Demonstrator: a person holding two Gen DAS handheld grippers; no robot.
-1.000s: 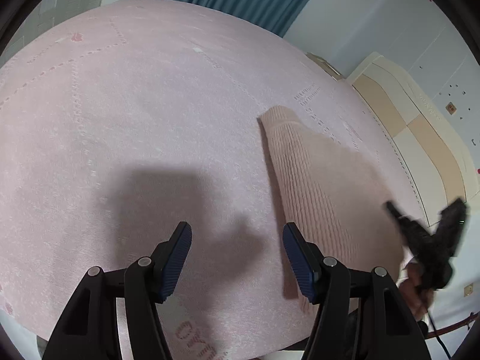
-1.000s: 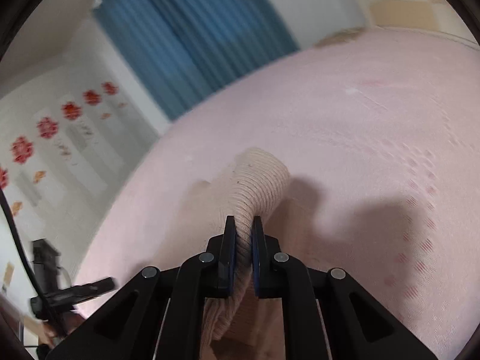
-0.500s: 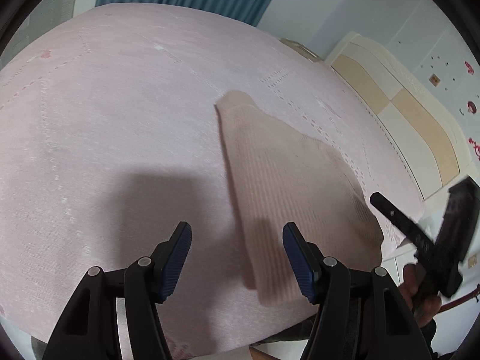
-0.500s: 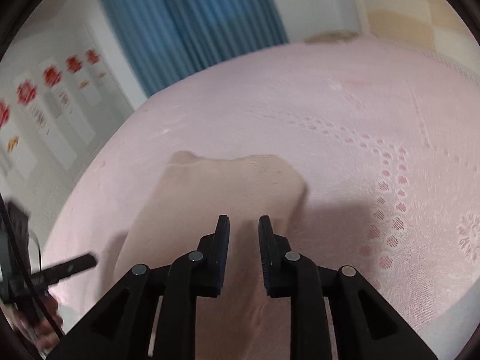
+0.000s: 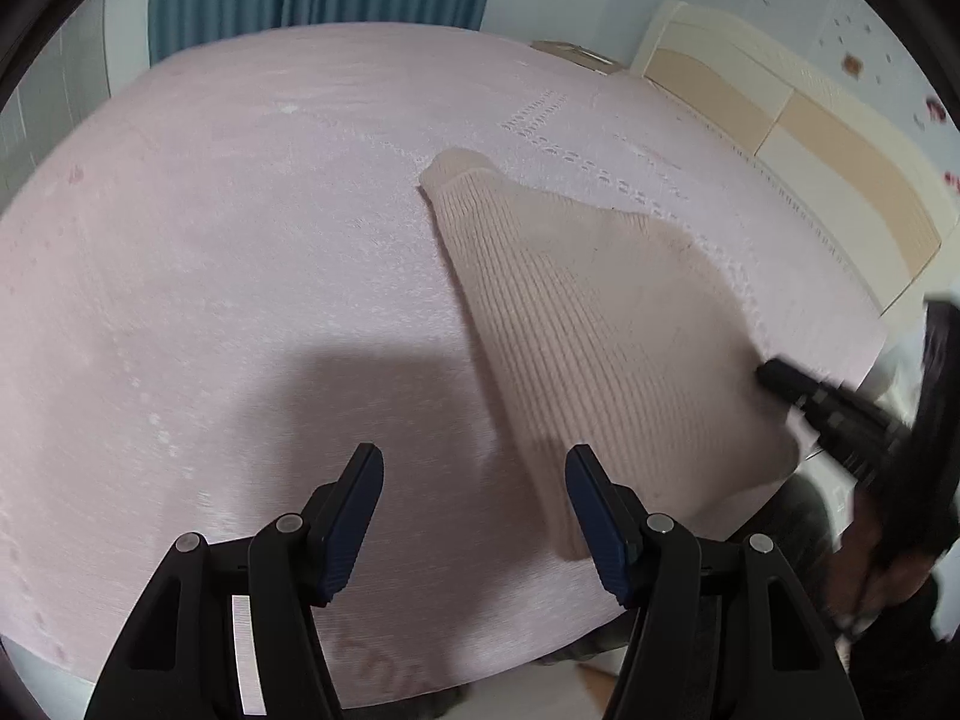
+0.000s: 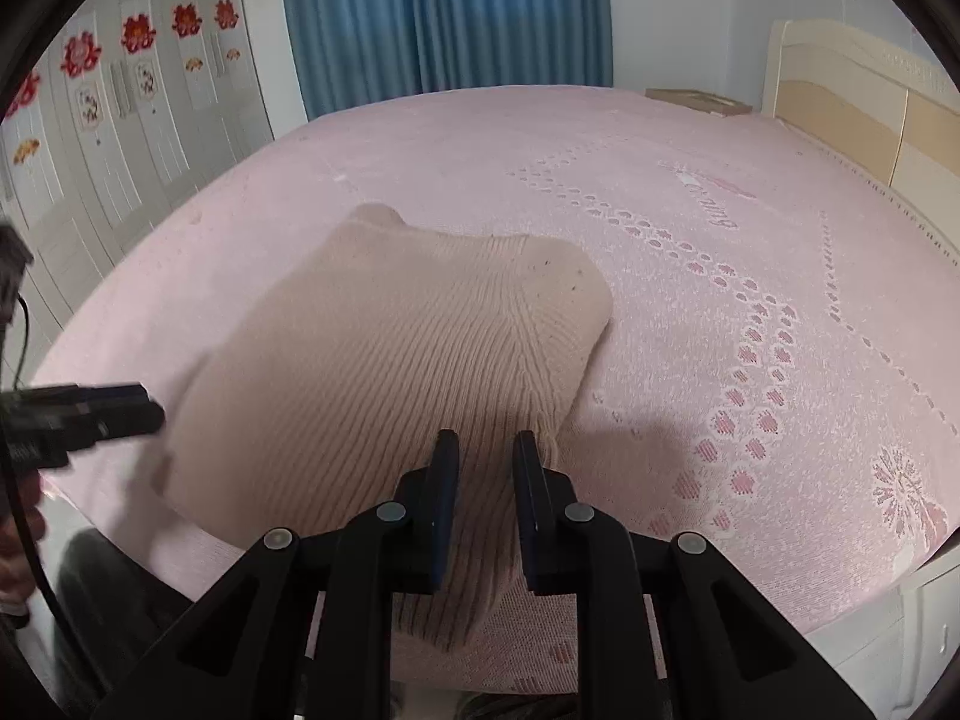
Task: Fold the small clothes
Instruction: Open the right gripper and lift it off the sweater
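A folded beige knit (image 6: pixel 384 360) is lying flat near the front edge of a pink bed (image 6: pixel 690 180). The right gripper (image 6: pixel 485 468) is hovering over its near edge, jaws narrowly parted, holding nothing. The left gripper (image 5: pixel 474 498) is waiting beside it, jaws wide. Risk: catching one layer could undo the fold.

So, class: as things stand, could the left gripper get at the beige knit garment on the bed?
Probably yes. The left gripper is open over the pink bedspread, and the beige knit garment lies flat just beside its right finger, with nothing between them.
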